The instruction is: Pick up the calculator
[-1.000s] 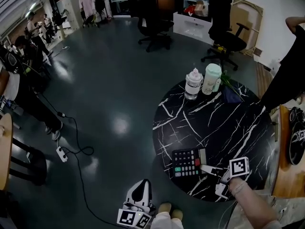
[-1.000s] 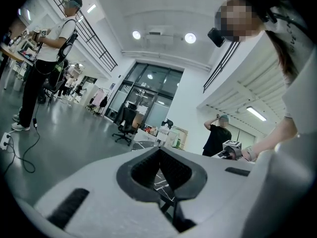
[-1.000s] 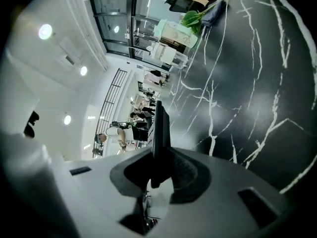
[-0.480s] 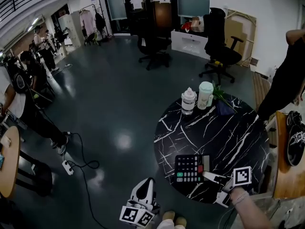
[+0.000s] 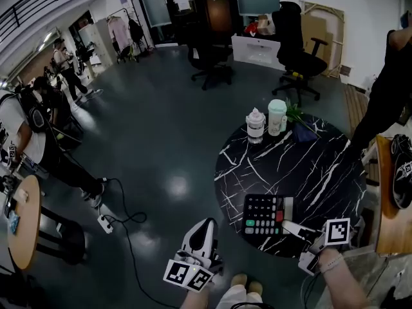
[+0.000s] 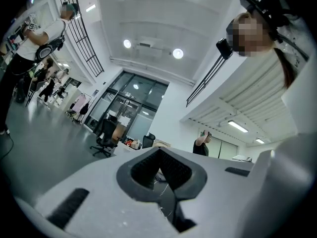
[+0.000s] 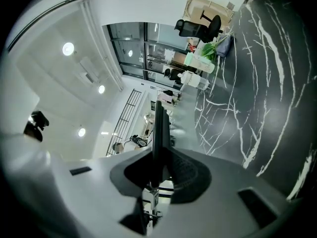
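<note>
White left gripper [image 5: 205,228]: jaws together, empty, off table over floor, higher in head view than a second ago.

Flat black calculator with coloured keys [image 5: 266,214]: above near rim of round black marble-veined table [image 5: 309,166], right edge clamped in right gripper [image 5: 288,224]. Gap shows between slab and top, so lift judged underway.

Clear bottle [image 5: 255,125] at far rim, well apart. Table centre bare.

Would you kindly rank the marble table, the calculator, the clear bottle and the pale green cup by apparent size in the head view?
1. marble table
2. calculator, though nearer the camera
3. clear bottle and pale green cup: too alike to rank
</note>
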The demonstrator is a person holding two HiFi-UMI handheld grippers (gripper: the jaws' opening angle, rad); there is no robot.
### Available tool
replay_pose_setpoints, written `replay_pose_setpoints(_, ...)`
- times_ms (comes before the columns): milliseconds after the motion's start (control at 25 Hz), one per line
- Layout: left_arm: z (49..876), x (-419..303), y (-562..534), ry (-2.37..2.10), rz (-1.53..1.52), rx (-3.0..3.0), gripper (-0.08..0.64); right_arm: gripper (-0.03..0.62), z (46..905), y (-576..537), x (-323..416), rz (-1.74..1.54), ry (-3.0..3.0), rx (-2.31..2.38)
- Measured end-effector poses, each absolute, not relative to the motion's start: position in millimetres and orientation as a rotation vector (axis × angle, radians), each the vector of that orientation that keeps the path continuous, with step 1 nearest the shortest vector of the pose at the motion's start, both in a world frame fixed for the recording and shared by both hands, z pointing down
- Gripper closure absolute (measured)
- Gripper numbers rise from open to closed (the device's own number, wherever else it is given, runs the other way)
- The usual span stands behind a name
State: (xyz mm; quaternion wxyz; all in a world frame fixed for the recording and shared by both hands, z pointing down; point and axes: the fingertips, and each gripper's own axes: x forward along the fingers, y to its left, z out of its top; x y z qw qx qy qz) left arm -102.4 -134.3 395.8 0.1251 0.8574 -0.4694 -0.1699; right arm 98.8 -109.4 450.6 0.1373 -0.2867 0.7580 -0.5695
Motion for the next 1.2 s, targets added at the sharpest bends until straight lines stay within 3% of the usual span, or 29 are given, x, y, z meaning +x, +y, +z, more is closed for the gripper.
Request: replay_pose_setpoints(1200,367,-123,-116,-1.481,-0.547,2.502,0.554,0.525,407,-66,70,-1.573,2.183,-0.758)
